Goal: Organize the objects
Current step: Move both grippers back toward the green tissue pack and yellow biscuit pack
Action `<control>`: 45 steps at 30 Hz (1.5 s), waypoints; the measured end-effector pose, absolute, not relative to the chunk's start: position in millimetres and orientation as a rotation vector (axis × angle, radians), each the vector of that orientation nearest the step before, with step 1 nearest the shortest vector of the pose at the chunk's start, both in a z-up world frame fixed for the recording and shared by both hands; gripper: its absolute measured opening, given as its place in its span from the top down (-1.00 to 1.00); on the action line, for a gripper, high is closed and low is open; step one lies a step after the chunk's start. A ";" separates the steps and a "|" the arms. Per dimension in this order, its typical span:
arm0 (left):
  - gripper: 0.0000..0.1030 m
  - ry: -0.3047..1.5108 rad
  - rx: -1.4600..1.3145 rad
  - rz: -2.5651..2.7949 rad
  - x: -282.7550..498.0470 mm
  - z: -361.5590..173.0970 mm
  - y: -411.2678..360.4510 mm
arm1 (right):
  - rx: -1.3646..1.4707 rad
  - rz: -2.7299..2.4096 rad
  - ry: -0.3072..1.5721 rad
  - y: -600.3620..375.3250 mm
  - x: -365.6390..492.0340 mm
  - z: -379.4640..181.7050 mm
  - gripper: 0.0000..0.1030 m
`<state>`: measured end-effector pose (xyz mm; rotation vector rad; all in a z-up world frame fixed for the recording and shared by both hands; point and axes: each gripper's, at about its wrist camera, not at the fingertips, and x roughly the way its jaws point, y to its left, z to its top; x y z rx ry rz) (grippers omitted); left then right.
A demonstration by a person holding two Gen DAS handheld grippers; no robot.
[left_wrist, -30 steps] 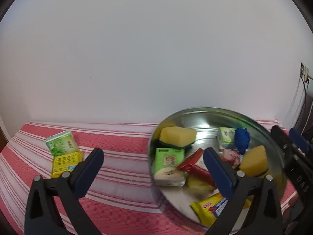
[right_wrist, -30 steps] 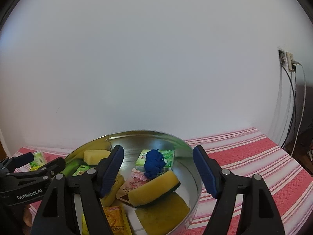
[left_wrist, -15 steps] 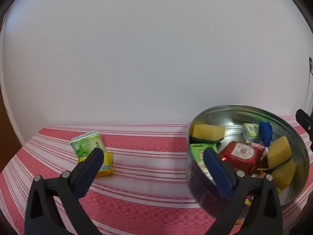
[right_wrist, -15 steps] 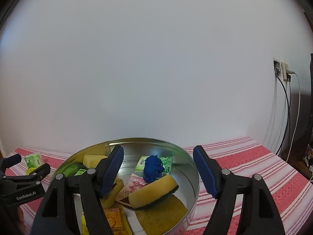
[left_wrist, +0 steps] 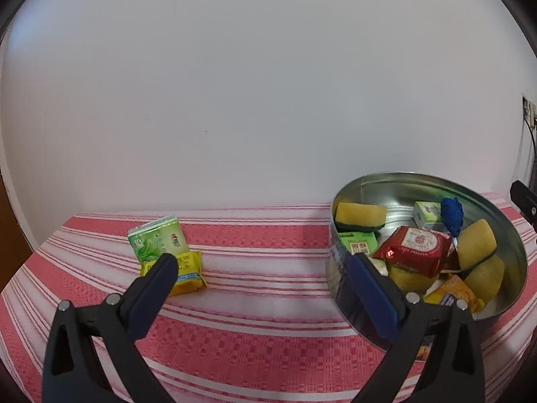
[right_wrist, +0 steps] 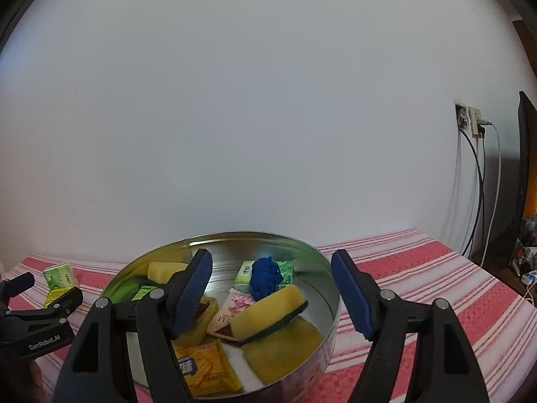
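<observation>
The left gripper (left_wrist: 260, 268) is hovering spread and empty near two packets (left_wrist: 167, 258) lying on the striped cloth (left_wrist: 261, 336). The right gripper (right_wrist: 272, 285) is gaping empty over the tin (right_wrist: 330, 315).

Red-striped tablecloth (left_wrist: 268, 329); metal tin (left_wrist: 339, 268); green packet (left_wrist: 156, 240) overlapping yellow packet (left_wrist: 189, 277).

Both tools share one build — the left gripper (left_wrist: 258, 265) and the right gripper (right_wrist: 272, 268) each carry two black plastic arms shaped as open triangular frames, with a round silver screw head at each joint. Their fingers (right_wrist: 193, 294) wear dark blue ribbed pads, long and flat. Seen left of the round metal tin (right_wrist: 330, 305), the left gripper's black body bears white lettering — "GenRobot.AI".
</observation>
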<state>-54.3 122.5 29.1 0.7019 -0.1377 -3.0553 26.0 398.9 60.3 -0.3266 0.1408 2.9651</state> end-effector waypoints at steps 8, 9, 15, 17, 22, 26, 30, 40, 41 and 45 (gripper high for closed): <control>-0.99 -0.127 0.734 -3.070 -52.3 28.0 111.2 | -0.349 2.966 0.155 386.7 37.9 59.0 -0.46; -0.99 -0.121 0.741 -3.067 -53.0 27.7 108.2 | -0.348 2.971 0.139 380.8 39.4 59.3 -0.46; -0.99 -0.115 0.744 -3.051 -56.5 27.3 88.8 | -0.360 2.993 0.139 349.4 33.8 56.9 -0.46; -0.99 -0.111 0.740 -3.038 -58.5 27.4 79.6 | -0.390 2.996 0.183 359.2 31.9 53.6 -0.47; -0.99 -0.078 0.747 -3.001 -64.2 25.9 58.1 | -0.418 3.033 0.197 333.2 14.3 54.5 -0.47; -0.99 -0.058 0.762 -2.981 -70.5 24.9 40.8 | -0.413 3.079 0.141 305.1 6.4 52.7 -0.47; -0.99 -0.049 0.765 -2.957 -74.9 23.9 24.9 | -0.430 3.109 0.139 286.7 1.1 53.9 -0.47; -0.99 -0.053 0.758 -2.873 -91.1 21.8 -19.4 | -0.488 3.160 0.163 251.3 -8.7 56.3 -0.47; -0.99 -0.058 0.757 -2.863 -91.9 21.5 -25.5 | -0.499 3.167 0.158 246.7 -12.1 54.7 -0.47; -0.99 -0.033 0.772 -2.817 -101.2 19.8 -53.1 | -0.547 3.191 0.143 232.0 -20.7 54.2 -0.47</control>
